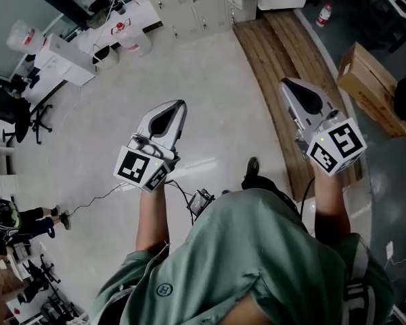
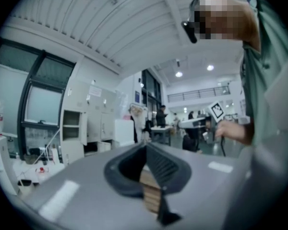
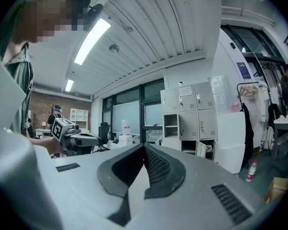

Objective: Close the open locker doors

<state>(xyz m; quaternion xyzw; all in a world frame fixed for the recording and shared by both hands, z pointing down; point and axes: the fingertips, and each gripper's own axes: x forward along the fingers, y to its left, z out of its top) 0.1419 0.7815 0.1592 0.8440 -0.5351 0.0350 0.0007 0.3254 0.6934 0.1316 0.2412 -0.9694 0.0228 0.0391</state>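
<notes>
Grey left gripper (image 1: 181, 104) and right gripper (image 1: 286, 84), jaws pressed together, empty, faced pale metal lockers (image 3: 189, 114), one low door (image 3: 200, 149) hung open.

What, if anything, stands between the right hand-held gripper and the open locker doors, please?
Nothing visible does: only bare floor lies between the right hand-held gripper and the open locker door, which is some way off.

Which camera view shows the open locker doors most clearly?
The right gripper view: the lockers face it upright, with one low door ajar. The left gripper view shows them smaller and blurrier; the head view catches them only at its top edge, from steeply above.
</notes>
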